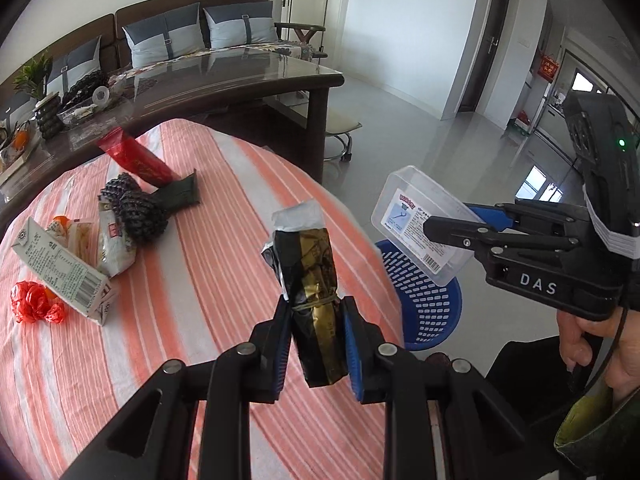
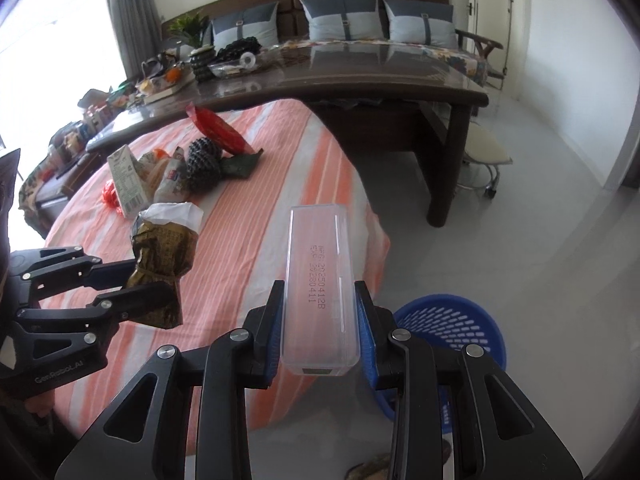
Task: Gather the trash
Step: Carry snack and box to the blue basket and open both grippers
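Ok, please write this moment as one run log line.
left gripper: shut on foil bag | right gripper: shut on clear box | basket: below

The surface (image 1: 224,264), draped in an orange-and-white striped cloth, carries a milk carton (image 1: 64,270), a crumpled red wrapper (image 1: 34,302), a snack bag (image 1: 114,246), a dark scrubber (image 1: 136,210), a red pouch (image 1: 138,160) and a green packet (image 1: 180,196), clustered together.

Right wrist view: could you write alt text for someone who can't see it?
The right gripper clamps a clear plastic box above the edge of a striped round table, near a blue basket on the floor. At left, the left gripper holds a gold-and-black foil packet; more trash lies behind.
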Tool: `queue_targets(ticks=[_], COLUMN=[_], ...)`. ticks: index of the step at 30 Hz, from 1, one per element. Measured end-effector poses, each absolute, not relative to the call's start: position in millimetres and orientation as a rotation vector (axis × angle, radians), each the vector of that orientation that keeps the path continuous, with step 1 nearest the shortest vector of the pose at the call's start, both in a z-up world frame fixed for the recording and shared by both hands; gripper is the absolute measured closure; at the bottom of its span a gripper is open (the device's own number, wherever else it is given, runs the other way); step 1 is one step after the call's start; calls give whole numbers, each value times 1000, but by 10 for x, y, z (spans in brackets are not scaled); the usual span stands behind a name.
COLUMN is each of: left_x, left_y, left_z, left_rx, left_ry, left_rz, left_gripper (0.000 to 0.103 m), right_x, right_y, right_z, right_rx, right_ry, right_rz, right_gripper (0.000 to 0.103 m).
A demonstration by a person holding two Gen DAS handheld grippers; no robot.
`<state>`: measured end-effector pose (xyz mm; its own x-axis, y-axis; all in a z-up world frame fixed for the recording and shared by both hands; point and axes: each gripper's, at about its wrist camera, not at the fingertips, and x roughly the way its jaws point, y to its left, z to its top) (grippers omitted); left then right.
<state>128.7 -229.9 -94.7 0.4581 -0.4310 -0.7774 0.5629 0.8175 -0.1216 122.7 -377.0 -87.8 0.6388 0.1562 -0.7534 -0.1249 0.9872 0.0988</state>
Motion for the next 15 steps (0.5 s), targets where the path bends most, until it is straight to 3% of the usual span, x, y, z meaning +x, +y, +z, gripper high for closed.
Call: queue_targets(ticks=[15], left_x=[1688], left_y=[-3969], left_z=[-1653], left_rx=[126], left_ry=[1088], left_rz=[-865], left_gripper=[79], right_x=[1430], right_y=[-5450], right_z=[-1652], right_rx=[214], right_ry=[1065], right_rz=[-81], right_gripper=[71])
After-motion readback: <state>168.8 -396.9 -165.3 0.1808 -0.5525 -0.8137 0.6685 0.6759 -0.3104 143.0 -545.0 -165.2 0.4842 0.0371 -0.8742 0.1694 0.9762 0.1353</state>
